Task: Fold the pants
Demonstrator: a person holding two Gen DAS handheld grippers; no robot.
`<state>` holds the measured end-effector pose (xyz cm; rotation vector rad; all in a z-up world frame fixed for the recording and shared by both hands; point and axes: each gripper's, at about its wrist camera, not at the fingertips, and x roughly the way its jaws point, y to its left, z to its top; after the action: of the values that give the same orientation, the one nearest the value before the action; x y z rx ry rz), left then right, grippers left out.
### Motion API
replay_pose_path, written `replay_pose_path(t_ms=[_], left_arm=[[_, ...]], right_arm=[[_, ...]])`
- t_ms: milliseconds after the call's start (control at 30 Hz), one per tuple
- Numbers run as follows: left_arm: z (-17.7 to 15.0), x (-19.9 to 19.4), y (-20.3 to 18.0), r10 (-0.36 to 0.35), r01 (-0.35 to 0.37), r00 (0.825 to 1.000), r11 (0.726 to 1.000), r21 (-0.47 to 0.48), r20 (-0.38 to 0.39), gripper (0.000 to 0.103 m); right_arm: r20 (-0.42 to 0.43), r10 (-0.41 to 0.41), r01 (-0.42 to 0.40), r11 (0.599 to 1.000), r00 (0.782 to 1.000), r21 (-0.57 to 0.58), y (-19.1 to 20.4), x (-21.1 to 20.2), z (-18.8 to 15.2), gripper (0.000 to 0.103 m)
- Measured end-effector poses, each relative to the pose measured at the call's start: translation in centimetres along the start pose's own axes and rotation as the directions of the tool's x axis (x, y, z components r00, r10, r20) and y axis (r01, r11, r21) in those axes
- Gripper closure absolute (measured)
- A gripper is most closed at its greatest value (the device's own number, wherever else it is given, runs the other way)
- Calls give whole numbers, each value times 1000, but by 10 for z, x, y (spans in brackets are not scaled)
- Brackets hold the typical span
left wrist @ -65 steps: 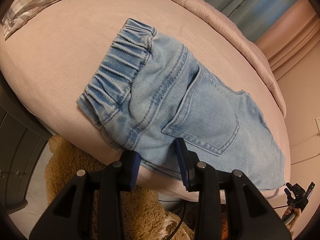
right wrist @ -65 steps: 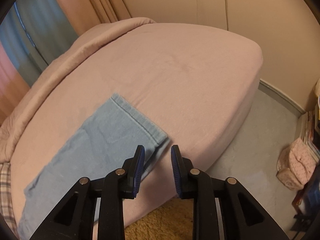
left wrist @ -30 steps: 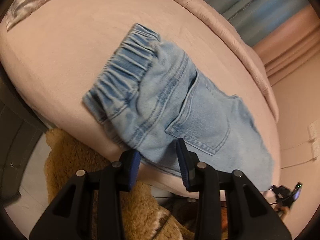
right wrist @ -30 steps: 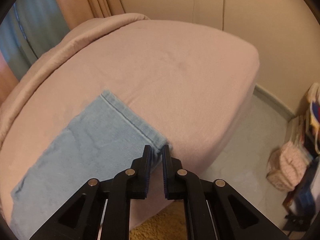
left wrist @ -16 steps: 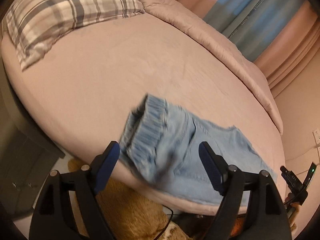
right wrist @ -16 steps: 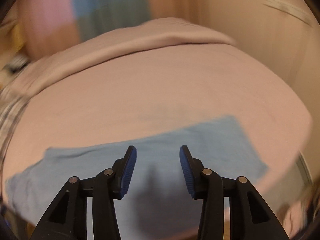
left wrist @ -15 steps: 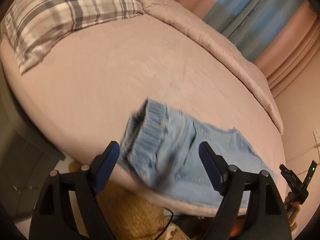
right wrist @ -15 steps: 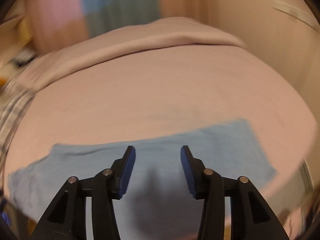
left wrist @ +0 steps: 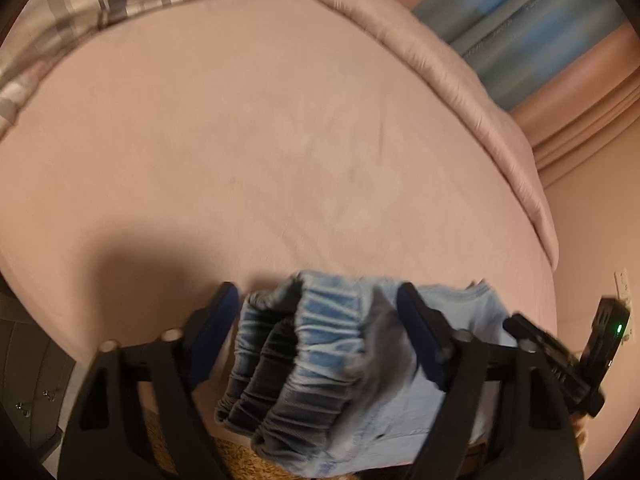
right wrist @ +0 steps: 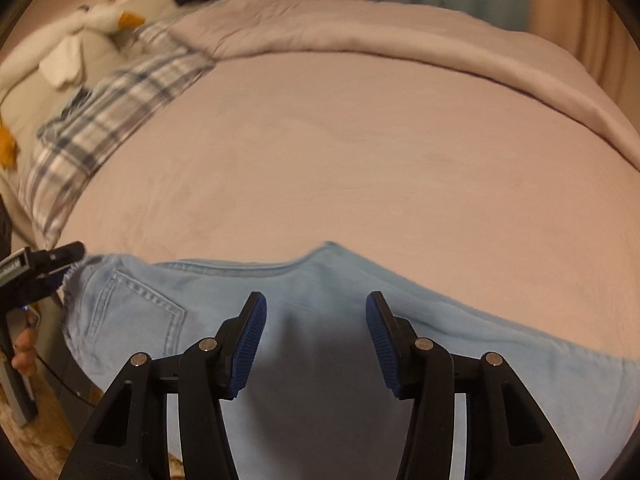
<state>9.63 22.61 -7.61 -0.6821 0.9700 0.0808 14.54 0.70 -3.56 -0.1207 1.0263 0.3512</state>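
Note:
Light blue denim pants [right wrist: 360, 300] lie along the near edge of the pink bed [right wrist: 360, 160], back pocket up and the leg running to the right. In the left wrist view the bunched elastic waistband [left wrist: 320, 340] sits between the jaws of my left gripper [left wrist: 320, 312], which are closing; a thin gap shows beside the left pad. My right gripper [right wrist: 316, 340] hovers open over the middle of the leg with nothing pinched. The left gripper [right wrist: 68, 264] also appears at the waistband end in the right wrist view, with fingers of a hand [right wrist: 24, 348] below it.
A plaid pillow [right wrist: 108, 112] and a stuffed duck toy [right wrist: 80, 28] lie at the head of the bed. A folded duvet [left wrist: 460, 92] runs along the far side, with curtains [left wrist: 540, 20] behind. A tan rug [left wrist: 240, 460] and a dark cabinet [left wrist: 28, 380] are below the near edge.
Both grippers opened. The left one advanced until the waistband lay between its jaws. The right one left the leg hem, rolled and swung over to the middle of the leg.

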Motion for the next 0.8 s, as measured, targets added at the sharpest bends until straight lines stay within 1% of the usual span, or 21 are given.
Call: replay_pose_path(t_ms=[33,67,133,233,300,433,567,667,800], left_arm=[[-2,3,4,-1,1,1000,1000,-11,-4,33],[-5,5,10,-14,13,1000,999,-29,-11,35],[-11,2,13,-24,24,1000,999,-26,6,39],[-24,-3,9,11,-12,999,1000,29,30,40],[-28,-3,10,17,-19,999,999,47,43,39],[-25,1,18,-14,14,999,1000,10,31,38],[-23,3,15,-4,3,999,1000,26,35,37],[-23,4,16,-11,10,999,1000,20,32,37],[-23,4,16,-12,11,999,1000,22,33,38]], right_arm=[[-16,6,-6,1000,1000,-6,5,8,1,52],[-24,7,-7,1000,1000,-9,2,8,4,52],[-38,-3,2,1000,999,-12,2,12,5,52],[-56,-8,8,1000,998,0,-1,16,6,52],[-61,-3,4,1000,998,7,-1,18,9,52],[-60,-2,4,1000,998,26,-6,16,9,52],[-52,10,-8,999,999,44,-1,20,16,52],[-42,12,-10,999,999,49,-4,18,18,43],[-51,35,-31,998,998,60,-9,21,22,43]])
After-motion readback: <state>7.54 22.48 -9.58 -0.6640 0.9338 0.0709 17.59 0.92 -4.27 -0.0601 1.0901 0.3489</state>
